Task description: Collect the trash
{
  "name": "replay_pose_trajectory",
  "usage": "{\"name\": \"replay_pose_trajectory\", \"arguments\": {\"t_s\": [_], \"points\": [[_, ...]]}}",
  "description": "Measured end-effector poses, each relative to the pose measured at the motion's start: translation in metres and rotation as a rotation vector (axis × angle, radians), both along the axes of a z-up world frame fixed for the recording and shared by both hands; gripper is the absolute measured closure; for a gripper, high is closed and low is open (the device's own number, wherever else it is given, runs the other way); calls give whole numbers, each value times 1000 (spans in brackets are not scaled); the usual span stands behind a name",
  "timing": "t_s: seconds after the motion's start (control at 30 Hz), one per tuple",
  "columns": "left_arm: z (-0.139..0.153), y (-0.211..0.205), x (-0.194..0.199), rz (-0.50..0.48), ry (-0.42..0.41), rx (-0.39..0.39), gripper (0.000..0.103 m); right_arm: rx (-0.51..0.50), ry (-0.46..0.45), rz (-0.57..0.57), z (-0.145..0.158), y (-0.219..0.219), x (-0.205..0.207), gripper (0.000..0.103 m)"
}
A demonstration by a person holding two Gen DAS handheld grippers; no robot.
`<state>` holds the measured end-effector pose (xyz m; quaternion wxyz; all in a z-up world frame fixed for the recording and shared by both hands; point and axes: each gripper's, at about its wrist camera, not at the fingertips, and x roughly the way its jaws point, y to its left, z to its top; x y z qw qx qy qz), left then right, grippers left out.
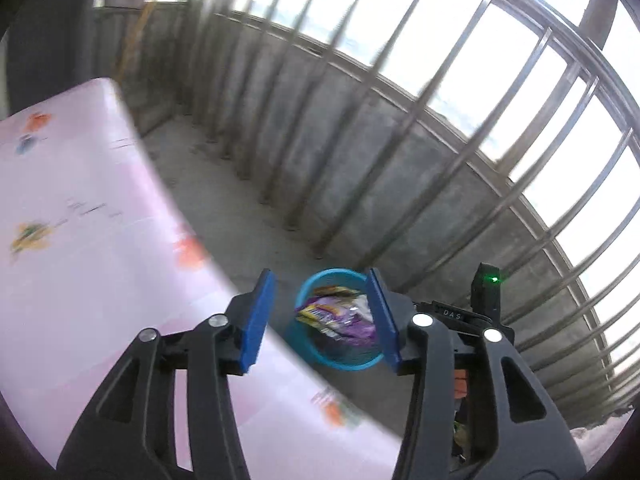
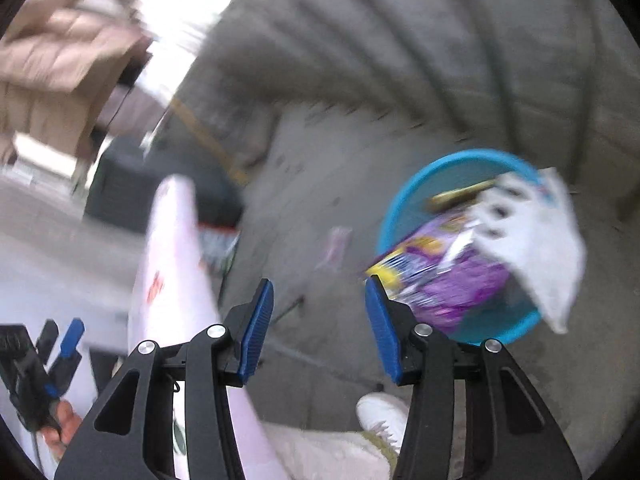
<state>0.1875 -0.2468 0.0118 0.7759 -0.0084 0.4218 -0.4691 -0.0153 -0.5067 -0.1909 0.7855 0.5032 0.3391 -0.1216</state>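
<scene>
A blue round bin (image 1: 340, 362) stands on the concrete floor beside the table, holding purple and yellow wrappers (image 1: 340, 318). My left gripper (image 1: 320, 320) is open and empty, above the table edge and the bin. In the right wrist view the bin (image 2: 424, 188) is at the right, with a purple wrapper (image 2: 460, 276) and a white wrapper (image 2: 540, 248) at its rim. My right gripper (image 2: 320, 320) is open and empty, above the floor left of the bin. The left gripper (image 2: 60, 348) also shows at the lower left of that view.
A table with a pink patterned cloth (image 1: 80, 240) fills the left. A concrete parapet with metal railing (image 1: 400, 140) runs behind the bin. A small wrapper (image 2: 338, 246) lies on the floor. A white shoe (image 2: 380, 412) is near the bin.
</scene>
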Motion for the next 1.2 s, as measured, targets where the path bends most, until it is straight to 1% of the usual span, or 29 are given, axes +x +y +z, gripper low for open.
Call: {"name": "replay_pose_trajectory", "arguments": {"t_s": [0.07,0.13,0.2,0.27,0.33,0.4,0.43,0.47,0.5,0.57,0.6,0.67,0.7,0.8,0.9,0.97,1.03,1.13,1.2], "points": [[-2,25,-1,34,-7,21,53,26,11,40,-17,14,15,55],[-4,51,-2,74,-13,61,51,52,43,84,-35,25,33,55],[-4,73,-1,110,-10,77,50,59,60,137,-45,29,56,55],[0,97,0,155,-18,83,46,28,78,208,-46,31,91,55],[7,122,3,204,-31,66,41,14,125,268,-50,27,137,48],[12,141,7,257,-60,46,33,2,169,301,-60,23,179,46],[13,146,9,278,-73,42,31,5,206,328,-72,20,206,43],[14,152,11,303,-86,40,27,11,242,345,-82,18,226,42],[15,160,14,334,-99,41,23,32,282,372,-99,17,249,40],[14,168,19,373,-111,40,20,79,361,409,-135,15,288,38],[14,171,22,387,-115,41,19,100,419,415,-162,12,310,36],[9,183,31,420,-118,62,18,139,470,389,-193,6,333,32],[6,189,35,436,-117,72,18,163,513,360,-216,0,348,29],[-2,206,50,462,-95,97,17,196,562,296,-259,-9,379,25],[-10,219,62,487,-77,124,17,205,588,245,-291,-10,412,18],[-14,228,70,511,-62,136,17,200,603,228,-305,-7,429,16],[-20,238,78,527,-45,139,17,171,625,219,-321,1,453,14],[-31,247,89,569,-37,170,17,80,674,220,-338,10,480,14],[-36,255,93,594,-26,187,17,2,735,201,-351,15,490,14]]}}
